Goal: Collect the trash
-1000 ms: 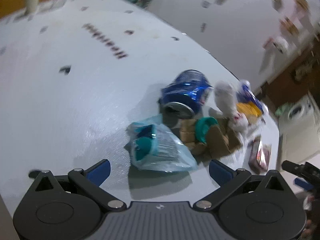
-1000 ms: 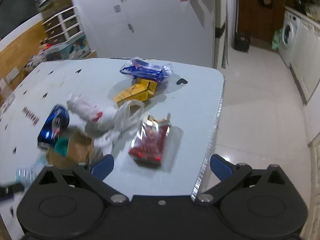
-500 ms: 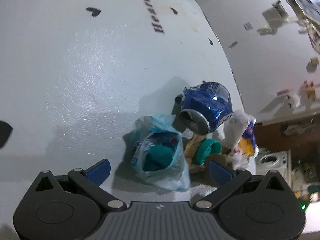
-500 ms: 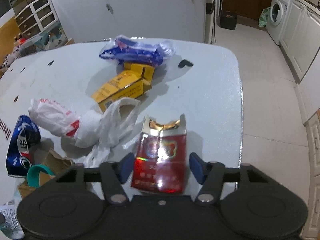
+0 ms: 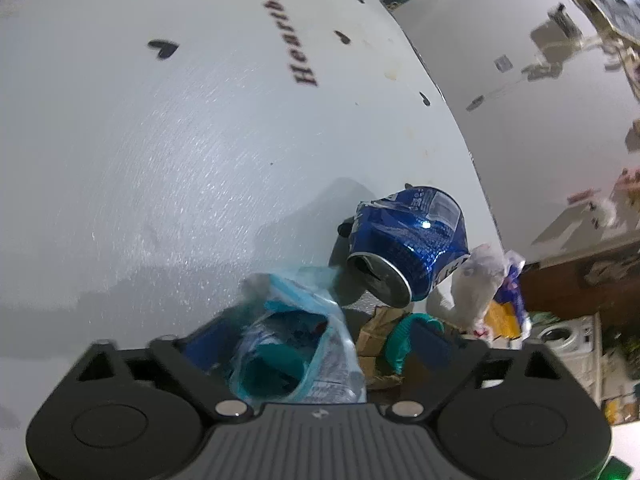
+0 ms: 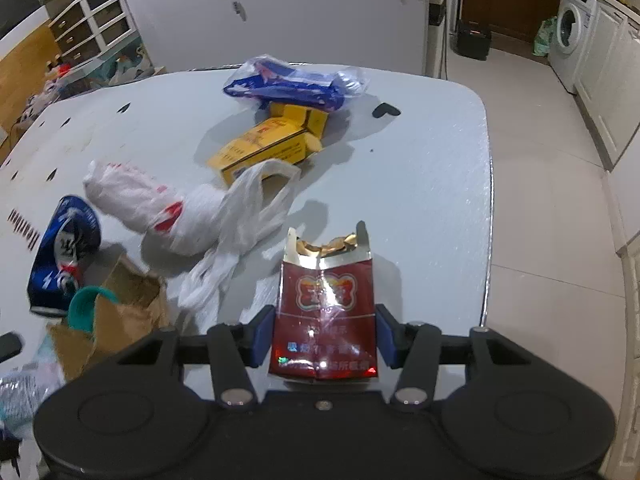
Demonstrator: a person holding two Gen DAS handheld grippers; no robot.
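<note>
Since a second ago both grippers have dropped toward the table (image 6: 432, 168) and narrowed: the right gripper (image 6: 325, 334), then wide apart above the red cigarette pack (image 6: 326, 300), now brackets it, and the left gripper (image 5: 316, 340), then well short of the light-blue plastic bag (image 5: 296, 344), now has the bag between its fingers.

The table's printed word reads roughly "Heartbeat" (image 5: 294, 32), with small black hearts scattered around it. The pack carries a gold butterfly-like emblem and a line of small light-blue characters too small to read. The crushed blue can (image 5: 404, 248) shows white lettering and a white bolt mark, neither legible.

The pack lies at the near right of the table, torn foil top pointing away, with the right gripper's blue pads against its two long sides: it is clamped. The left jaws are closing around the bag at the near left; whether the pads press it yet cannot be told.

Farther off lie a white plastic bag (image 6: 188, 212), a yellow carton (image 6: 264, 148) and a blue wrapper (image 6: 296, 84). Torn brown paper (image 6: 128, 304) with a teal ring (image 6: 82, 308) sits just right of the light-blue bag.
</note>
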